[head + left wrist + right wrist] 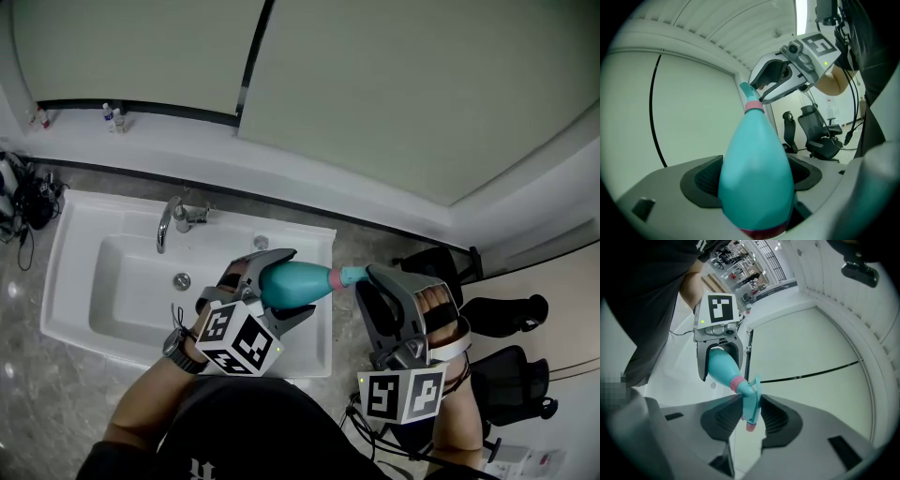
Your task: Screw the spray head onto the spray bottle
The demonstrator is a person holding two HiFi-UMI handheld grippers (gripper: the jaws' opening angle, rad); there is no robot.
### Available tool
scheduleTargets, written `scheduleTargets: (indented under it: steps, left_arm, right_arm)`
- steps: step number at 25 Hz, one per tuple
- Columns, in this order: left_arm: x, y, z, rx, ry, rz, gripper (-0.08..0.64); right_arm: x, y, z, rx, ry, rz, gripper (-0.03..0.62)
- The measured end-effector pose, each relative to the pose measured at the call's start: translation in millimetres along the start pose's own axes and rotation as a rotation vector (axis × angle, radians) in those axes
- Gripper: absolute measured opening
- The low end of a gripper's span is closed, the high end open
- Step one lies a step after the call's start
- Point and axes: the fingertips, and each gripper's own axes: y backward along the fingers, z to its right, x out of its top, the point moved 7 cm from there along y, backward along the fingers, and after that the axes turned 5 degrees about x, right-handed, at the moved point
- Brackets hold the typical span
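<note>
While in left hand-held gripper (298,284), bottle (757,168)

Down below, a white sink (94,208), its chrome faucet (167,225) at the back rim and a round drain (181,280) in the basin. Small bottles (112,117) stand on the ledge beyond. Black office chairs (497,312) sit at right, tangled cables (28,202) far left.

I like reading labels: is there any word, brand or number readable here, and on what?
No readable text.
Spray bottle: plain teal, no print shows.
Marker cube on the left gripper, and that on the right gripper: square patterns, not words.
Small bottles on the ledge: labels too small.
</note>
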Motion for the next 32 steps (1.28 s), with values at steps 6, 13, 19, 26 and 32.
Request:
scheduleTargets:
  steps: [6,13,19,26,32]
  left_arm:
    - [-9.1,-6.5,-2.0,0.06,-0.079,-0.139,0.403]
    - [-24.5,-17.8,4.0,0.181,-0.258,-0.318,0.403]
    - [-44.7,-32.5,14.6,0.232,-0.229,-0.375,0.403]
    - [-74.9,-46.9,22.3,0.173,-0.095,-0.344,0.403]
    - [-88.9,-53.1,25.9,0.121,-0.042,-0.331,0.403]
  right_arm:
    - [-10.5,-22.2,-5.9,0.074,-0.2,-0.041,0.12]
    - [-18.8,-51.5,-18.9,0.205,-0.41,-0.159,0.12]
    - [-27.6,-79.9,-21.6,0.387,-0.559,-0.271,0.12]
    - [-37.7,-112.7,-31.8,0.605,-0.673,-0.394,0.12]
    - [-42.6,-126.4,-32.3,0.772,-0.775,-0.472,0.12]
